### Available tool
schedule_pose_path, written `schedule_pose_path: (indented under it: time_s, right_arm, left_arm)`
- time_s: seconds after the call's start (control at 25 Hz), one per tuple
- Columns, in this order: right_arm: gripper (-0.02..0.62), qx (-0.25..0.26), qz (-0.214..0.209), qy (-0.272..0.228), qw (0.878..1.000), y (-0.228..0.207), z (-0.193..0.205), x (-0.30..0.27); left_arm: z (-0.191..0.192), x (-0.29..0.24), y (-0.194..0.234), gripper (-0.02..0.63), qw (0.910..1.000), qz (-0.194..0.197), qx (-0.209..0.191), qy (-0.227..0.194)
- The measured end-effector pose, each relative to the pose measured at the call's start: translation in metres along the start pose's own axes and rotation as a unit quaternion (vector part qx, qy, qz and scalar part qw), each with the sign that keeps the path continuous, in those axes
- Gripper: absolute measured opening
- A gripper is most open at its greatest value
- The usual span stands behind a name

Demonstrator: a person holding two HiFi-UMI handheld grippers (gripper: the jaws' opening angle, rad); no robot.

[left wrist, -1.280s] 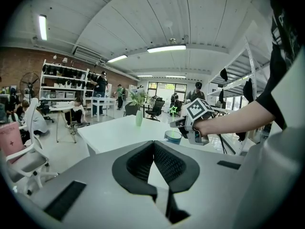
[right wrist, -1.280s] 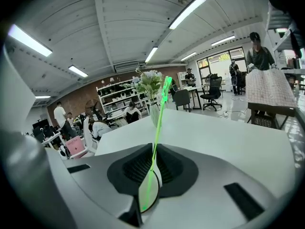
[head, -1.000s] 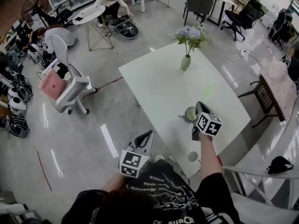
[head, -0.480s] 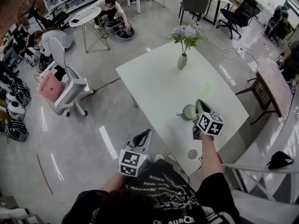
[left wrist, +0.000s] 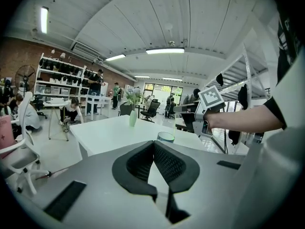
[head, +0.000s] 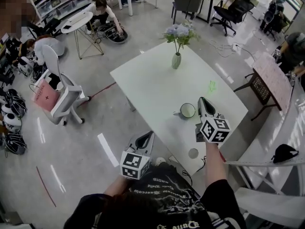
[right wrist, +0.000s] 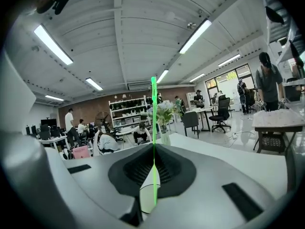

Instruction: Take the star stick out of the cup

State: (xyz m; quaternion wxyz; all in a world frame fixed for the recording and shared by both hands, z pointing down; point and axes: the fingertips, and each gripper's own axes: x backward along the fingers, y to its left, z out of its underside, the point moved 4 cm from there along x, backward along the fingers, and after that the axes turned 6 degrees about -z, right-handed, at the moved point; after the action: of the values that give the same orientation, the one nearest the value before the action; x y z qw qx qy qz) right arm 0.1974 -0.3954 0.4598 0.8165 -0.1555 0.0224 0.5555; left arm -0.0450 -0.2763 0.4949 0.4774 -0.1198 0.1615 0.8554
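A white cup (head: 187, 110) with a green inside stands near the front of the white table (head: 152, 87). Just right of it is my right gripper (head: 202, 101), shut on the thin green star stick (right wrist: 154, 142). The stick's star (head: 211, 86) shows beyond the jaws, over the table. In the right gripper view the stick runs up between the pads, and its lower end shows above the cup (right wrist: 143, 194); I cannot tell if it is still inside. My left gripper (head: 145, 140) is shut and holds nothing, off the table's front left edge. It faces the cup (left wrist: 166, 136).
A vase of flowers (head: 176, 60) stands at the table's far end. A small grey disc (head: 193, 153) lies near the front edge. A white office chair (head: 62, 92) stands to the left, a low dark side table (head: 269, 80) to the right. People sit at the back.
My right gripper with the stick has drawn slightly to the right, away from the cup. The head view has shifted. The left gripper has hardly moved.
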Motion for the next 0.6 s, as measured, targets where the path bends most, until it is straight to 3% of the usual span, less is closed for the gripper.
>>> schedule_pose_path:
  time_s: [0.32,0.6]
  right_arm:
    - [0.012,0.039,-0.006,-0.040,0.998,0.017,-0.041,0.041]
    - [0.012,0.034,0.005,-0.069,0.997,0.029,-0.044,0.083]
  left_arm:
    - [-0.005,-0.003,-0.018,0.020,0.9995,0.031,0.005,-0.008]
    - [0.002,-0.003,-0.032,0.020,0.9989,0.047,0.004,-0.005]
